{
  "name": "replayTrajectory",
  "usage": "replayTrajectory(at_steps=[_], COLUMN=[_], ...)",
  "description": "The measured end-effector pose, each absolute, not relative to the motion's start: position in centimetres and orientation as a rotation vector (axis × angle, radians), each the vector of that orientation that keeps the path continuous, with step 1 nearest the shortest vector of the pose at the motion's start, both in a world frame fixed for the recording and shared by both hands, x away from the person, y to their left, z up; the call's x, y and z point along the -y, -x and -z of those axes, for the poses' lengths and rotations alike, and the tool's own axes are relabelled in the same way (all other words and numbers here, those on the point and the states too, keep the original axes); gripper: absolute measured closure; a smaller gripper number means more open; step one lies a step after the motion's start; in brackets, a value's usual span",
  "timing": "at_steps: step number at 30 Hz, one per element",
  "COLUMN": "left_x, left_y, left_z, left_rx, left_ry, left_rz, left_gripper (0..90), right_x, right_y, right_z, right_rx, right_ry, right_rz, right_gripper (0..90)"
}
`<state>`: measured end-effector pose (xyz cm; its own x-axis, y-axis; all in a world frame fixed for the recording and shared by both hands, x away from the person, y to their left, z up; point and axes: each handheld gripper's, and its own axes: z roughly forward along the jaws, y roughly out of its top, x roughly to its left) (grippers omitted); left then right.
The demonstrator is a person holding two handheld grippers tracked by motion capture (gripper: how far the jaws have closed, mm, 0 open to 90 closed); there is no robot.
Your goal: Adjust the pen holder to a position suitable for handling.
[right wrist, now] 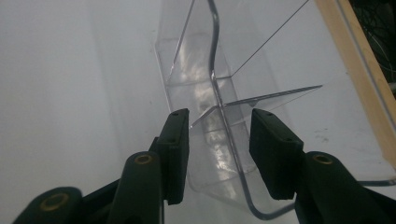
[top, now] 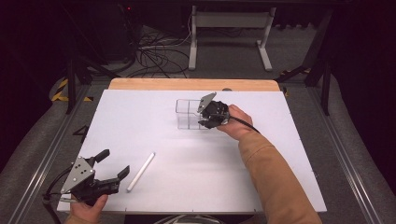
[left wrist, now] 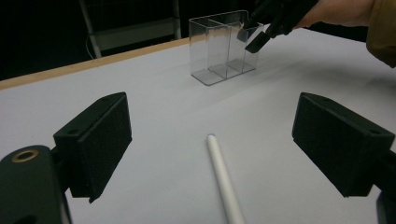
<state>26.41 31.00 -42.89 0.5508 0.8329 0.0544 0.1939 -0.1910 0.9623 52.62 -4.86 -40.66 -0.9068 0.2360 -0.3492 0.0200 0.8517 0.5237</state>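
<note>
A clear plastic container (top: 188, 115) with inner dividers stands upright on the white table (top: 205, 177), toward the far middle. My right gripper (top: 203, 117) is at its right end. In the right gripper view, that gripper (right wrist: 219, 135) straddles the container's (right wrist: 205, 65) wall with a gap on each side, so it is open. A white stick (top: 141, 171) lies flat near the front left. My left gripper (top: 115, 162) is open just left of it. In the left gripper view the stick (left wrist: 225, 184) lies between the wide-spread jaws, with the container (left wrist: 224, 44) and right gripper (left wrist: 261, 33) beyond.
A wooden strip (top: 194, 84) borders the table's far edge. Beyond it on the floor are a white frame's legs (top: 229, 35) and loose cables (top: 156, 56). The person's sleeve (top: 275, 182) crosses the right front of the table.
</note>
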Motion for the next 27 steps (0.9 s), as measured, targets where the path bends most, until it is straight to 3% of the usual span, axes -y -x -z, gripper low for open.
replayTrajectory(at_steps=[8, 12, 13, 27], left_x=[-30.9, -31.0, -31.0, -30.9], left_y=[-26.4, -26.4, -26.4, -26.4], left_z=[43.0, 42.9, 42.9, 43.0], left_rx=[-0.872, -0.869, -0.872, -0.873], left_ry=[-1.7, -1.696, -1.696, -1.699], left_rz=[-0.721, -0.729, -0.728, -0.721], left_gripper=[12.7, 12.7, 12.7, 12.7], right_x=[4.6, 4.6, 4.7, 5.2], right_y=[-52.7, -52.6, -52.5, -51.9], right_z=[41.1, 41.0, 40.9, 39.9], right_rx=[-2.614, -2.618, -2.625, -2.656], right_ry=[-0.199, -0.184, -0.172, -0.105], right_rz=[-0.712, -0.697, -0.693, -0.756], right_gripper=[59.1, 63.7, 69.6, 78.7])
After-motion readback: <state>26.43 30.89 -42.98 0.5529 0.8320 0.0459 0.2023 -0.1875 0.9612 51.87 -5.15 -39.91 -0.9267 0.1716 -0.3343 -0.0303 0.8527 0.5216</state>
